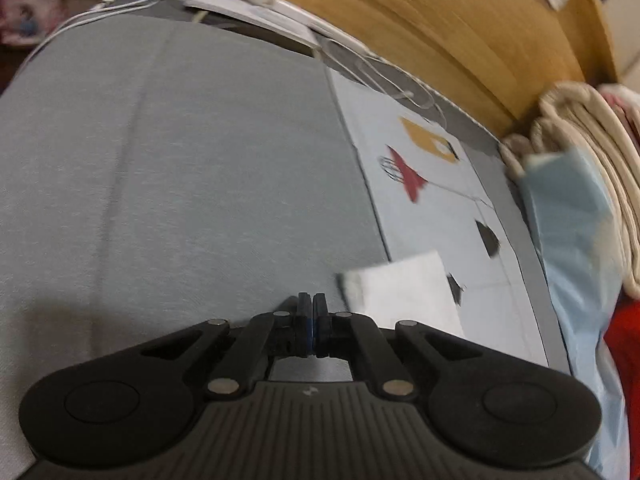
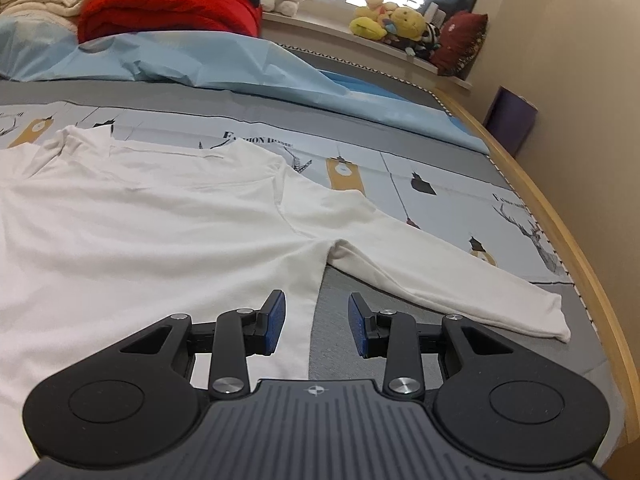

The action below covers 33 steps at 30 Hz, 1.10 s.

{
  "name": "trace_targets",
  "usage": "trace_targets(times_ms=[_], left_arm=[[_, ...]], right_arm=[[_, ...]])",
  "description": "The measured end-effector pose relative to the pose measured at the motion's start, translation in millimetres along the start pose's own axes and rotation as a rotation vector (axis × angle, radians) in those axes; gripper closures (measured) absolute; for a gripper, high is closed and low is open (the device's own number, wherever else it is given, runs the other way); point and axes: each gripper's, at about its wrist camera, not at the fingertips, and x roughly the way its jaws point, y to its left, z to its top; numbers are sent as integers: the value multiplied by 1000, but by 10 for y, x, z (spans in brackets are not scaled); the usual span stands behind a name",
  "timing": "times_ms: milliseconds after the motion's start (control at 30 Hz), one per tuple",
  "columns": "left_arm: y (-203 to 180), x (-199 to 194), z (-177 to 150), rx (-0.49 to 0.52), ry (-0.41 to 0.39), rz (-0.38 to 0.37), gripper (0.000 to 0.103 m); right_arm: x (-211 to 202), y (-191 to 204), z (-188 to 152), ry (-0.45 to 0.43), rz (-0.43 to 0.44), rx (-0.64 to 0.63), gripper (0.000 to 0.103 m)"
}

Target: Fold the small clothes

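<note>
Right wrist view shows your right tongs point(image 2: 317, 322) open and empty, hovering low over the side seam of the shirt point(image 2: 152, 220), which lies spread flat on the bed point(image 2: 360, 360); one pad sits over the white cloth, the other over bare grey sheet. The right sleeve point(image 2: 440, 264) stretches out toward the bed's edge. In the left wrist view your left tongs point(image 1: 311, 320) are closed with nothing visibly between the pads, and a white cuff point(image 1: 400, 292) lies just beside them. You look to be at the start of the fold, with both sleeves still out. Next, I judge, you need a firm pinch on a sleeve or side edge, then carry it across the body.
</note>
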Motion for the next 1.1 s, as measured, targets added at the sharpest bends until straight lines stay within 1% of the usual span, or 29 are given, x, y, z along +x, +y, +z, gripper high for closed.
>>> trace_targets(times_ms=[33, 67, 100, 133, 167, 200, 300, 367, 400, 467, 533, 567, 600, 667, 733, 767, 833, 900, 933, 1000, 1033, 1100], left_arm=[[20, 19, 4, -19, 24, -21, 103], [34, 40, -3, -36, 57, -58, 102], [55, 59, -5, -56, 86, -103, 94], [65, 73, -6, -76, 104, -137, 90], [73, 70, -3, -92, 110, -158, 78], [92, 69, -8, -109, 111, -178, 71], [159, 146, -22, -169, 145, -231, 70], [169, 203, -22, -175, 159, -248, 71], [142, 222, -10, -153, 158, -248, 74], [57, 263, 13, -91, 152, -236, 76], [-9, 294, 19, -48, 150, -231, 82], [-17, 311, 16, -34, 149, -226, 97], [-28, 333, 14, -18, 152, -214, 100], [-55, 309, 4, 17, 139, -208, 100], [-206, 197, -19, 117, 103, -167, 101], [-303, 109, -44, 170, 78, -172, 101], [-569, -139, -118, 269, 35, -234, 101], [-886, -440, -272, 366, 11, -331, 101], [-1063, -632, -401, 423, 0, -389, 101], [-1386, -994, -722, 526, 9, -504, 101], [-1550, -1183, -945, 582, 31, -567, 101], [-1823, -1540, -1428, 688, 74, -670, 101]], right_arm=[[-5, 9, -4, -2, 3, 0, 67], [-13, 21, -7, -4, 6, -3, 67], [-13, 21, -7, -4, 6, -3, 67], [-19, 33, -10, -6, 9, -10, 67], [-34, 47, -23, -11, 13, -26, 67], [-38, 43, -27, -12, 15, -29, 67], [-51, -6, -40, -9, 13, -28, 67], [-50, -53, -46, -5, 5, -18, 67], [-49, -73, -51, -3, 2, -14, 67], [-42, -114, -61, 2, -5, -5, 67], [-44, -137, -70, 4, -9, 2, 67], [-47, -142, -74, 5, -10, 3, 67], [-47, -141, -75, 6, -10, 2, 67], [-49, -133, -76, 6, -9, -1, 67], [-66, -97, -72, -2, -1, -13, 67], [-71, -87, -71, -5, 3, -16, 67], [-77, -67, -67, -8, 6, -23, 67], [-78, -61, -64, -8, 6, -26, 67], [-81, -63, -64, -8, 5, -26, 67], [-86, -67, -67, -7, 3, -27, 67], [-96, -74, -72, -7, 4, -25, 67], [-122, -110, -87, -9, 13, -16, 67]])
